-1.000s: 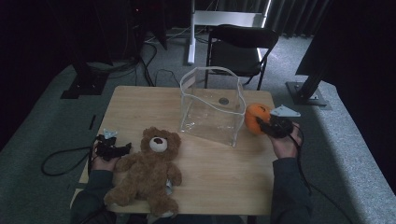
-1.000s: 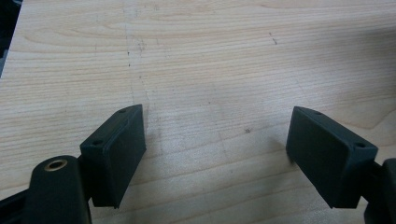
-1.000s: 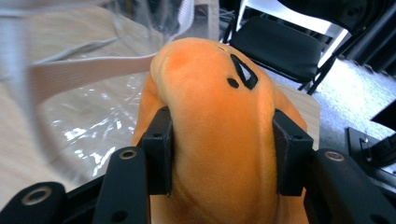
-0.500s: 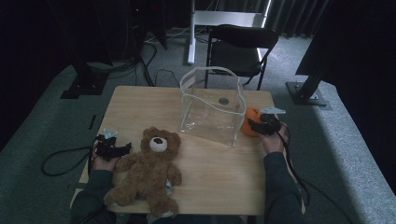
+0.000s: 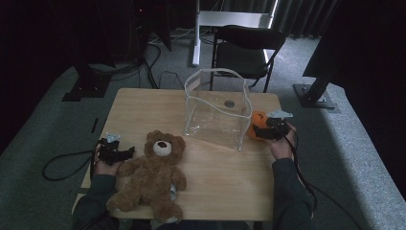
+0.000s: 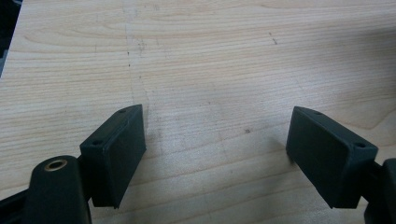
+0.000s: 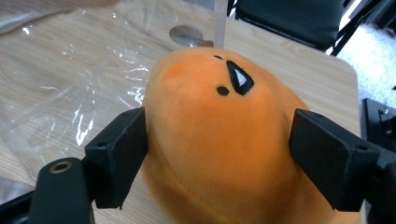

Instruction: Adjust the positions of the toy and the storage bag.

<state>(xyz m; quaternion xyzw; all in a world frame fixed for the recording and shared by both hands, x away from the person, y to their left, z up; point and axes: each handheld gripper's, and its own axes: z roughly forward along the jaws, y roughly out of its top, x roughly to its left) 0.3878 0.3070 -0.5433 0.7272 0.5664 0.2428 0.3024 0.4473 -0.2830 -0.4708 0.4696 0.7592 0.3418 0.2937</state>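
Note:
An orange plush toy [image 5: 256, 128] [image 7: 219, 140] with a small black face lies on the wooden table [image 5: 225, 187] by the right side of a clear plastic bag [image 5: 218, 112]. My right gripper [image 5: 269, 132] [image 7: 219, 116] straddles the plush; its jaws have just been opening and now stand wide on either side of it, without squeezing it. A brown teddy bear [image 5: 148, 177] lies on its back at the front left. Just left of the bear, my left gripper [image 5: 123, 154] [image 6: 217, 112] rests open over bare table [image 6: 210, 56], with nothing between its jaws.
The clear bag stands upright in the middle back of the table, mouth up. A black chair [image 5: 249, 45] stands behind the far edge. A black cable [image 5: 62, 165] trails off the table's left side. Bare wood lies between the bear and my right hand.
My right gripper has come down and to the left with the orange plush, setting it beside the bag. The left gripper and the bear have not moved.

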